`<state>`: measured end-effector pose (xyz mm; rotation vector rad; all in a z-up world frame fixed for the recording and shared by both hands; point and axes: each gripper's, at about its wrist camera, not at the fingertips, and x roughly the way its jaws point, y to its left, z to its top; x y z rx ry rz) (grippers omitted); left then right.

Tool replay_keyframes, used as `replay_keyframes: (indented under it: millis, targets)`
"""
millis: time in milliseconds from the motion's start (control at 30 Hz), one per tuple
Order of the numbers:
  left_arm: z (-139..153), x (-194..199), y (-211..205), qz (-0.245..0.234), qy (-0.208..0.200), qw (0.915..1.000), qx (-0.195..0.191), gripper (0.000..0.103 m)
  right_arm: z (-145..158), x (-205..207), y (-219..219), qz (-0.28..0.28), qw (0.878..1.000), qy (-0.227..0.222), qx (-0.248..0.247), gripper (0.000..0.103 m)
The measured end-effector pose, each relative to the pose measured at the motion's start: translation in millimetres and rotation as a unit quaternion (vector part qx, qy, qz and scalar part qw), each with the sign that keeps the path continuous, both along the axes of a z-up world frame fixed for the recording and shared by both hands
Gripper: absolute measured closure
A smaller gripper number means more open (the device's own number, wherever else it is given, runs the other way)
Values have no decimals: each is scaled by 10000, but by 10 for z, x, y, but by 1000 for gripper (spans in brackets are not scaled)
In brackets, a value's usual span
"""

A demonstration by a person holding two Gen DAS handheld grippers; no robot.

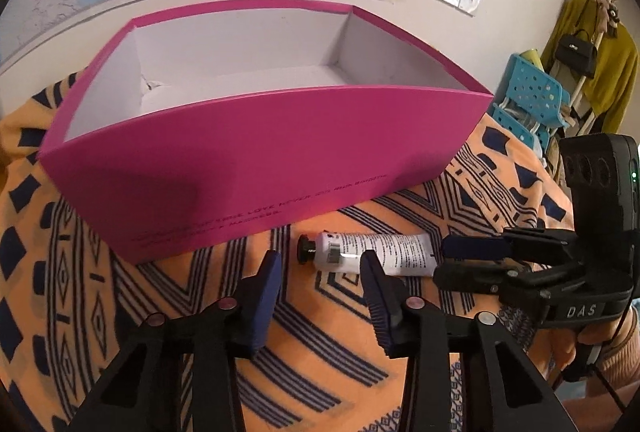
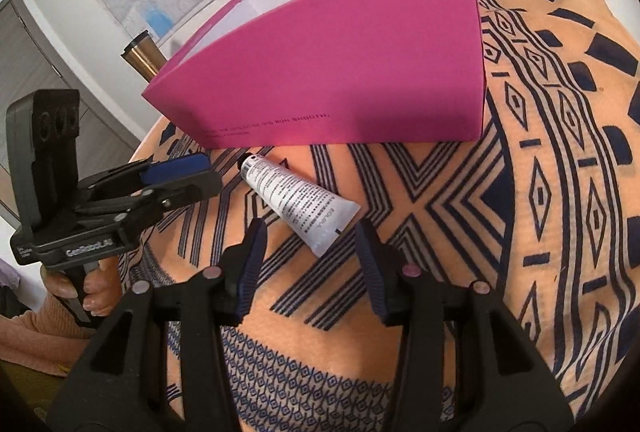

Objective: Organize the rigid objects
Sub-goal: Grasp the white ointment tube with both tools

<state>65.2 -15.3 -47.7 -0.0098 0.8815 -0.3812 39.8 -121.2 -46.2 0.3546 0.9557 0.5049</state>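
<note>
Just in front of the pink box (image 1: 256, 168), at the foot of its long near wall, a white tube (image 1: 370, 252) lies flat on the orange patterned cloth (image 1: 120, 292), its black cap nearest the box and its crimped end pointing away. That spot makes sense for a short lift: the box stands with its top open and its white inside bare, so the tube only has to go up over the wall and down. The left gripper (image 1: 320, 272) sits on the near side of the box with its jaws spread and nothing between them, one pad overlapping the tube's middle in the left wrist view, though contact cannot be told. The right gripper (image 2: 308, 236) comes in from the tube's crimped end, its jaws likewise spread and empty, with the tube's tail reaching into the gap. Both point down at the tube, probably so that either could pinch it.
</note>
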Motion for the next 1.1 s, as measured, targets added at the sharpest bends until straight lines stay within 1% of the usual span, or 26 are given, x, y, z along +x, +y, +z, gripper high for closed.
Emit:
replay_keyframes:
  millis: [300, 367, 500, 700, 733, 933, 1100]
  targets:
    - [-58, 119, -92, -188, 141, 9997, -15, 69, -22, 20, -2, -19, 10000, -1, 49, 55]
    - [-54, 110, -106, -203, 106, 9997, 29, 69, -25, 22, 0, -23, 10000, -3, 73, 54]
    - [-49, 105, -65, -207, 172, 9996, -106, 69, -24, 55, 26, -27, 9999, 1, 126, 53]
    - [-60, 13, -68, -266, 214, 9993, -173, 69, -33, 48, -27, -99, 9997, -1, 230, 53]
    - [-62, 2, -73, -277, 223, 9992, -182, 69, -33, 46, -34, -114, 9996, -2, 252, 51]
    - [-68, -67, -59, -265, 256, 9990, -263, 69, -34, 51, -44, -146, 9995, 2, 281, 50]
    - [-55, -79, -87, -202, 247, 9993, -194, 69, -28, 44, -26, -172, 9996, -19, 241, 48]
